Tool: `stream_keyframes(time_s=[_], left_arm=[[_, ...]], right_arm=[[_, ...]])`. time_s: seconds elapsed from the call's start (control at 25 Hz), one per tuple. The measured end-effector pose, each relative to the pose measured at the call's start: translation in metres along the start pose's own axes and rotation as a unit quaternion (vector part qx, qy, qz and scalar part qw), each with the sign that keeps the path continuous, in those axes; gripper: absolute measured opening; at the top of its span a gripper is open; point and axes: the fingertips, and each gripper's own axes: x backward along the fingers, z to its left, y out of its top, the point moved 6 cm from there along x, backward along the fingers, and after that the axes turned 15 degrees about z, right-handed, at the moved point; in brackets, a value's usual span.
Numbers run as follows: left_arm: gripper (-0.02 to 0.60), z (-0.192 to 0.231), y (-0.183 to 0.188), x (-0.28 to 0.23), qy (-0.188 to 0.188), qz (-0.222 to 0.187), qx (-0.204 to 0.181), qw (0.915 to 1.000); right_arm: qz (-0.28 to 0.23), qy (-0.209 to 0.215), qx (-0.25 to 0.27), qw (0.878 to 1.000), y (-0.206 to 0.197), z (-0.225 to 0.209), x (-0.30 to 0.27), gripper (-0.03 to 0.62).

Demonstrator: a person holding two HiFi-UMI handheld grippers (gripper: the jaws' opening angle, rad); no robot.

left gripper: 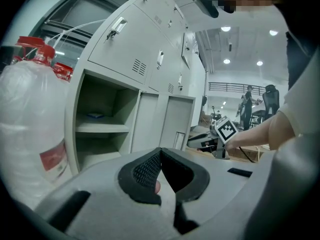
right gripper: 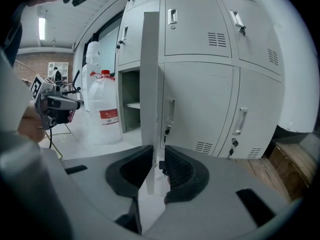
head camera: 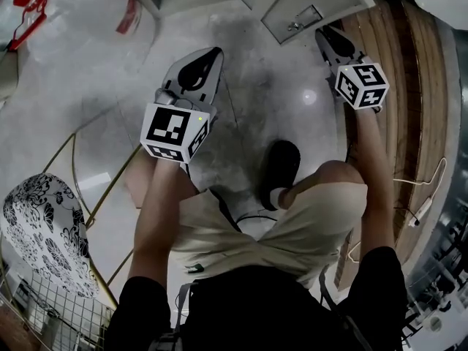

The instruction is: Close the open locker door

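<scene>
The open locker door stands edge-on in the right gripper view, swung out from a grey locker bank. Its edge runs down between the jaws of my right gripper, close to the left pad, with a gap to the right pad; these jaws stand open. From the head view the door lies just beyond the right gripper. The open compartment with a shelf shows in the left gripper view. My left gripper hangs in the air left of the door, shut on nothing, as the head view's left gripper also shows.
Large water bottles with red caps stand on the floor left of the lockers. A patterned round seat and a wire frame sit at lower left. A wooden platform runs along the right. My shoe is on the grey floor.
</scene>
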Motion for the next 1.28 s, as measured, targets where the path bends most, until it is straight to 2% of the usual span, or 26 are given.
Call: stream_keyframes(time_s=[0.32,0.6,0.72,0.88,1.04,1.28], left_arm=[[0.017,0.005,0.003,0.002,0.006,-0.003,-0.004,1.0],[0.017,0.014,-0.002,0.009,0.011,0.003,-0.004,0.9999],[0.017,0.021,-0.004,0.013,0.018,0.004,0.004,0.9998],[0.017,0.031,-0.006,0.02,0.03,0.006,0.015,0.9994],[0.017,0.039,-0.002,0.028,0.045,-0.002,0.028,0.9986],[0.017,0.042,-0.003,0.037,0.058,-0.002,0.027,0.998]], right_arm=[[0.009,0.013,0.024,1.0,0.003,0.012,0.001,0.064],[0.019,0.051,0.068,0.996,0.008,0.044,-0.002,0.066],[0.018,0.072,0.086,0.994,0.012,0.06,-0.005,0.088],[0.02,0.094,0.107,0.99,0.024,0.082,-0.013,0.154],[0.021,0.109,0.132,0.985,0.033,0.102,-0.02,0.158],[0.012,0.127,0.142,0.982,0.043,0.125,-0.031,0.156]])
